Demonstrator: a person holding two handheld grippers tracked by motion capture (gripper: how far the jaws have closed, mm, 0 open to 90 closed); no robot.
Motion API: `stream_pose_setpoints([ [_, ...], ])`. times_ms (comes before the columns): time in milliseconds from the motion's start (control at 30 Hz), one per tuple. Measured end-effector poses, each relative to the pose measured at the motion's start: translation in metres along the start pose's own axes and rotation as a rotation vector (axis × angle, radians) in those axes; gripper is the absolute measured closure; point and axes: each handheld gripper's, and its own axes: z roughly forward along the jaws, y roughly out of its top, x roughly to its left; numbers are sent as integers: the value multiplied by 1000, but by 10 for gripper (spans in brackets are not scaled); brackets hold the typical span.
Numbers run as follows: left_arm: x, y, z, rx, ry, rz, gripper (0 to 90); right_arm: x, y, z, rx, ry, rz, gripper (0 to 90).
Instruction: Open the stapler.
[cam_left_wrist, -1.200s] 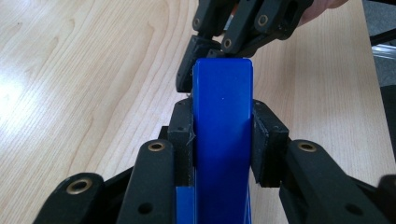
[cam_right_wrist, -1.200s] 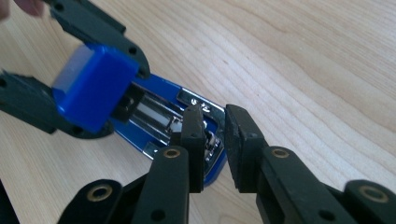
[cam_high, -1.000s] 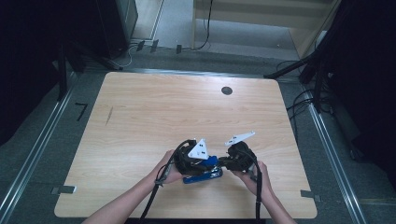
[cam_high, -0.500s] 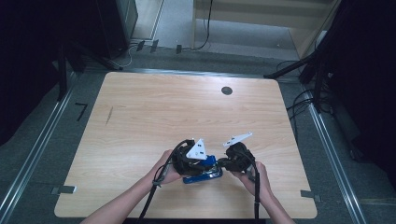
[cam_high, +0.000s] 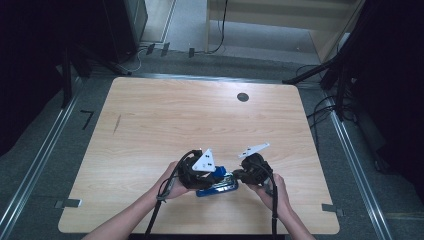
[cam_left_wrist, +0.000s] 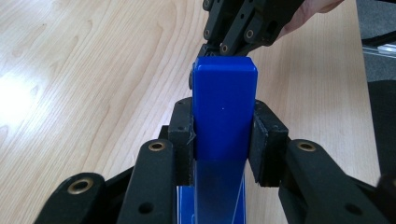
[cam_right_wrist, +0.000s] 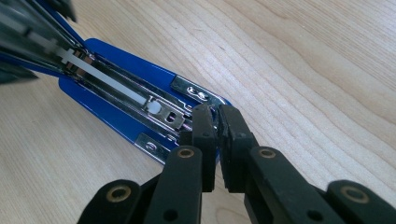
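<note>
High view shows a blue stapler (cam_high: 217, 184) near the bench's (cam_high: 165, 120) front edge, between the two hands. Left gripper (cam_left_wrist: 223, 140) has its jaws pinching the stapler's blue top from both sides. Right gripper (cam_right_wrist: 217, 128) has its jaws pressed almost together at the tip of the stapler's opened metal base, touching it.

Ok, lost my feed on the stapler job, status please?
Left gripper shut on stapler's raised blue top. Right gripper shut, jaws at the open magazine's front end. Nothing else on the table near them.
</note>
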Motion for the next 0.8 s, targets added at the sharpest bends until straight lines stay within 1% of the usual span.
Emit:
stream_pose_setpoints([
  [33, 0, -1, -2, -1, 0, -6, 672, 0, 0, 0, 1, -2, -1, 871],
  [167, 0, -4, -8, -5, 2, -8, 673, 2, 1, 0, 4, -14, -5, 873],
  [267, 1, -8, -15, -8, 0, -15, 673, 4, 2, 0, 14, -32, -12, 874],
  [333, 1, -11, -18, -16, -1, -23, 673, 5, 2, 0, 17, -38, -7, 876],
  [500, 2, -17, -26, -17, 2, -26, 673, 10, 5, 0, 37, -71, -13, 878],
  [533, 2, -18, -28, -19, -2, -27, 672, 10, 5, 0, 39, -76, -9, 878],
  [600, 2, -21, -30, -21, 1, -32, 672, 11, 5, 0, 43, -81, -7, 879],
  [667, 1, -22, -32, -22, 3, -30, 672, 12, 7, 0, 51, -92, -14, 879],
  [800, -1, -23, -33, -21, 8, -20, 672, 14, 7, 0, 59, -106, -6, 880],
])
